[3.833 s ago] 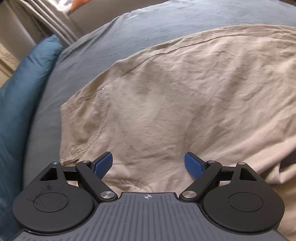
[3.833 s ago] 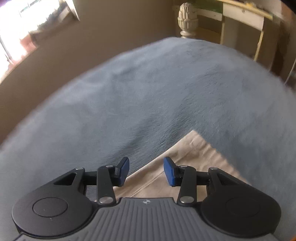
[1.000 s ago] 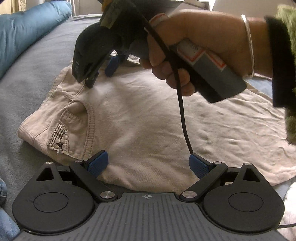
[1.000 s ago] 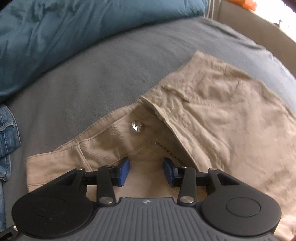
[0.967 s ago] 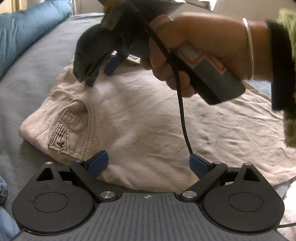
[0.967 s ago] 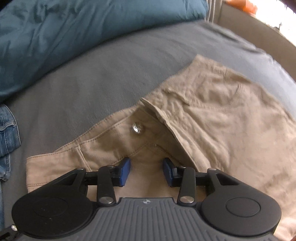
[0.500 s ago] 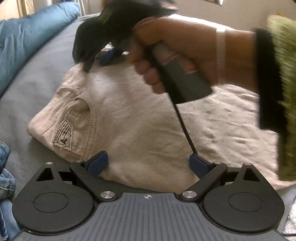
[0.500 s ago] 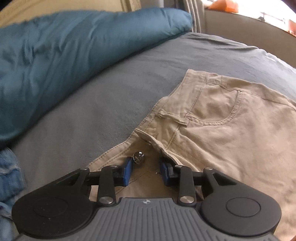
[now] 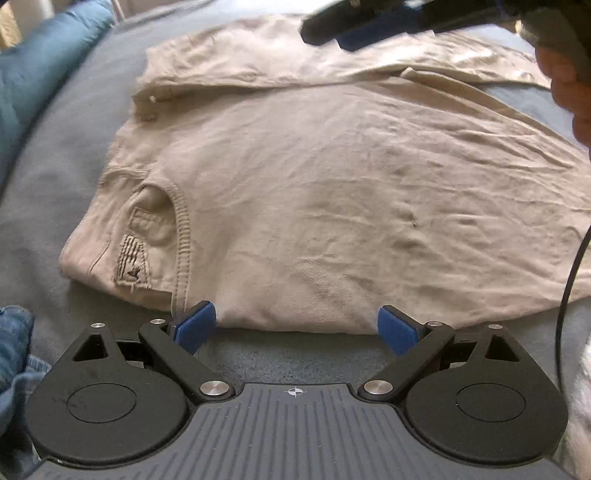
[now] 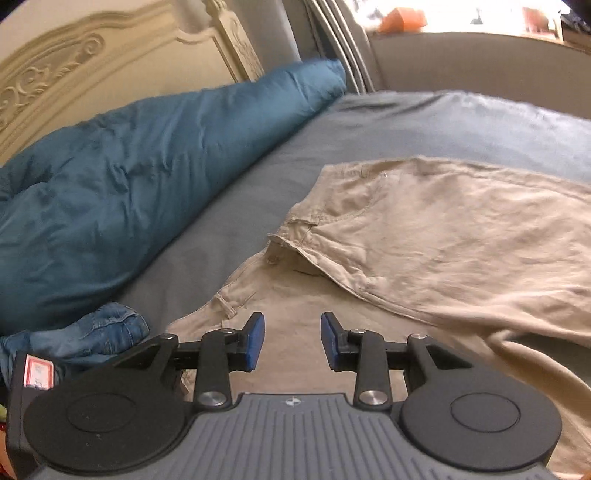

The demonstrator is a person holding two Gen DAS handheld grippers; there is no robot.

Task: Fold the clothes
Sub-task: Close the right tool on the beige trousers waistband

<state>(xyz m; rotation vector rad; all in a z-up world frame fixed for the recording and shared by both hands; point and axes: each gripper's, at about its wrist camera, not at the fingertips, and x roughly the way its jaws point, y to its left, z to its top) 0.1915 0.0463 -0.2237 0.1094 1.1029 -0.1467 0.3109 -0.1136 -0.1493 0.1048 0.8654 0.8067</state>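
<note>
Beige trousers point(image 9: 332, 184) lie flat on the grey-blue bed cover point(image 9: 55, 166), waistband to the left, a pocket with a small patch near me. My left gripper point(image 9: 295, 328) is open wide, its blue pads just short of the trousers' near edge, nothing between them. In the right wrist view the trousers point(image 10: 443, 240) show their button and fly. My right gripper point(image 10: 293, 341) hovers above the waistband area, open by a narrow gap with no cloth in it. The left wrist view shows the right gripper point(image 9: 354, 33) blurred at the top, over the far side.
A teal duvet point(image 10: 129, 184) lies along the left of the bed under a carved cream headboard point(image 10: 92, 62). Blue jeans point(image 10: 92, 332) are bunched at the near left. A black cable point(image 9: 572, 288) hangs at the right, under a hand point(image 9: 569, 74).
The right gripper has lifted off the waistband by the button and pulled back and up. In the left wrist view the hand holding it went from the middle to the top right.
</note>
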